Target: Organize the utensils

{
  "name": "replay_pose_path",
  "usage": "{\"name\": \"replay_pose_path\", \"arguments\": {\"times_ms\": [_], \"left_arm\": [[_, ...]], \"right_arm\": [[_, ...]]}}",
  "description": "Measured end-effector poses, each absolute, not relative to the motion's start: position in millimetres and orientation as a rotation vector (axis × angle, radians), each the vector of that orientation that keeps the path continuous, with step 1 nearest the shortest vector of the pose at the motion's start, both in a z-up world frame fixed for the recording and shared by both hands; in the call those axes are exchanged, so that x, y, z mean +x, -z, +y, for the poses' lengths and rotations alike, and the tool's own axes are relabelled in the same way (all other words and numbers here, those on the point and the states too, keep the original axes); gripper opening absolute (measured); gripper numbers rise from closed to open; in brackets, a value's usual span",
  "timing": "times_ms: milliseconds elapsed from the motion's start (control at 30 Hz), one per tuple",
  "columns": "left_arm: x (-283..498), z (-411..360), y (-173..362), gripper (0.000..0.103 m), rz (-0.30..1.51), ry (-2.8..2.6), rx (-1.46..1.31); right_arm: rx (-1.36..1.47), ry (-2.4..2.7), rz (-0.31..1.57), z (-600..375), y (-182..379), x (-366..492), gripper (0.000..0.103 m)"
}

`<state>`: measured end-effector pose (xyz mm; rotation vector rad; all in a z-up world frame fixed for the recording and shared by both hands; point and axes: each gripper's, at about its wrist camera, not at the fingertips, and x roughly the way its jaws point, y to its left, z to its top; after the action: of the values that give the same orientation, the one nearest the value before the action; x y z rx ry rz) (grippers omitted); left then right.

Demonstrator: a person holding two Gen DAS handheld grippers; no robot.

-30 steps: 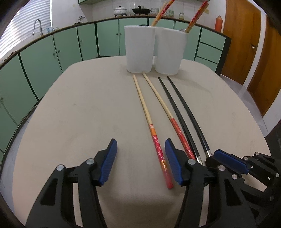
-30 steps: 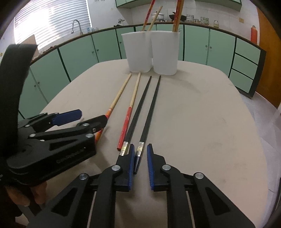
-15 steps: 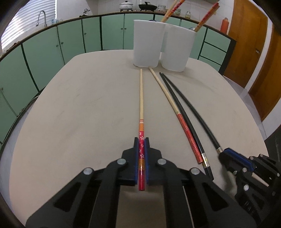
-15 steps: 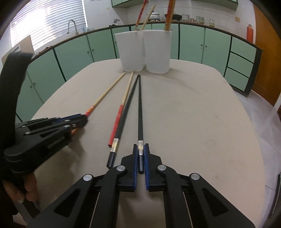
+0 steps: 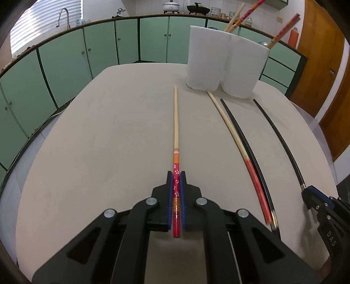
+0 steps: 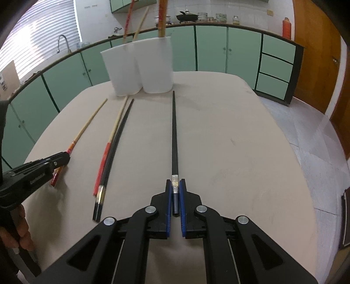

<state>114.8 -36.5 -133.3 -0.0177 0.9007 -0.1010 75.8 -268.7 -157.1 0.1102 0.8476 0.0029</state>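
Observation:
My left gripper (image 5: 176, 174) is shut on the red patterned end of a wooden chopstick (image 5: 175, 122) that points toward two white cups (image 5: 225, 65) at the far side of the table. My right gripper (image 6: 175, 182) is shut on the silver-banded end of a black chopstick (image 6: 174, 131), also aimed at the cups (image 6: 142, 65). Between the two, a second wooden chopstick with a red end (image 6: 109, 148) and a second black chopstick (image 6: 113, 148) lie side by side on the table. Several chopsticks stand in the cups.
The beige table (image 5: 98, 142) has rounded edges. Green cabinets (image 5: 65, 61) run behind it, with a sink tap (image 5: 63, 15) at the far left and a wooden door (image 5: 317, 43) at the right. A person's hand (image 6: 19, 231) holds the left gripper's handle.
Both grippers closed on their chopsticks. The two held chopsticks have since swung apart from the pair left on the table, and both views have shifted.

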Motion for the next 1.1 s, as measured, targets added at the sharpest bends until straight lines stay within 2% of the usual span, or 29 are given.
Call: {"name": "replay_pose_path", "arguments": {"times_ms": [167,233,300,367,800,933,1100], "left_arm": [[124,-33,137,0.007,0.901,0.111,-0.018],[119,-32,137,0.014,0.894,0.124,-0.011],[113,-30,136,0.044,0.887,0.14,-0.015],[105,-26,136,0.052,0.88,0.138,-0.018],[98,-22,136,0.051,0.885,0.133,-0.034],[97,-22,137,0.05,0.887,0.131,-0.03],[92,-20,137,0.05,0.889,0.137,-0.041]], "right_arm": [[0.131,-0.02,0.854,-273,158,80,0.007],[0.134,-0.036,0.851,-275,158,74,0.008],[0.137,-0.057,0.848,-278,159,66,0.011],[0.138,-0.075,0.846,-280,159,60,0.013],[0.109,-0.088,0.836,-275,160,53,0.012],[0.079,-0.074,0.838,-270,160,55,0.007],[0.068,-0.069,0.838,-269,160,54,0.007]]}}
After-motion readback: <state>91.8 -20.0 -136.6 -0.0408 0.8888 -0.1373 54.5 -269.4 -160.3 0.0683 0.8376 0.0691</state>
